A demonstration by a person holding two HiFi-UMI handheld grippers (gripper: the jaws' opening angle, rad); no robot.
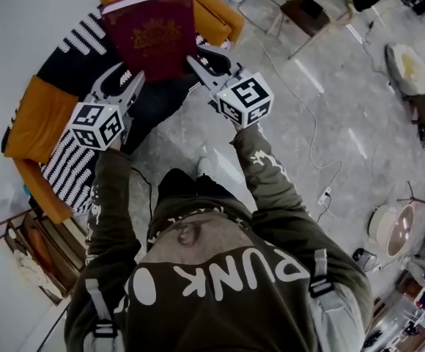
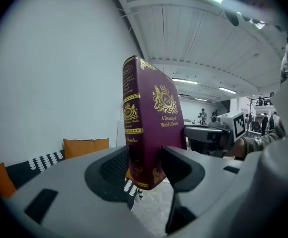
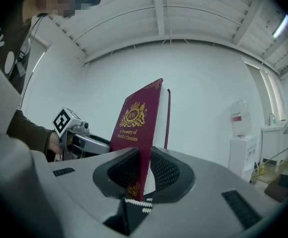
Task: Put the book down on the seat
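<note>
A thick maroon book (image 1: pixel 150 31) with gold print is held in the air above the sofa seat (image 1: pixel 77 53), its cover facing up in the head view. My left gripper (image 1: pixel 128 85) is shut on the near left corner of the book. My right gripper (image 1: pixel 198 64) is shut on the near right corner. In the left gripper view the book (image 2: pixel 151 128) stands upright with its spine side between the pads of that left gripper (image 2: pixel 146 170). In the right gripper view the book's front cover (image 3: pixel 136 128) is pinched between the pads of the right gripper (image 3: pixel 144 175).
The sofa has orange cushions (image 1: pixel 40 119) and black-and-white striped ones (image 1: pixel 69 171). A wooden rack (image 1: pixel 33 248) stands at the lower left. Cables (image 1: pixel 319 145) run over the marble floor, with a small table (image 1: pixel 308 13) behind. A water dispenser (image 3: pixel 241 133) stands by the wall.
</note>
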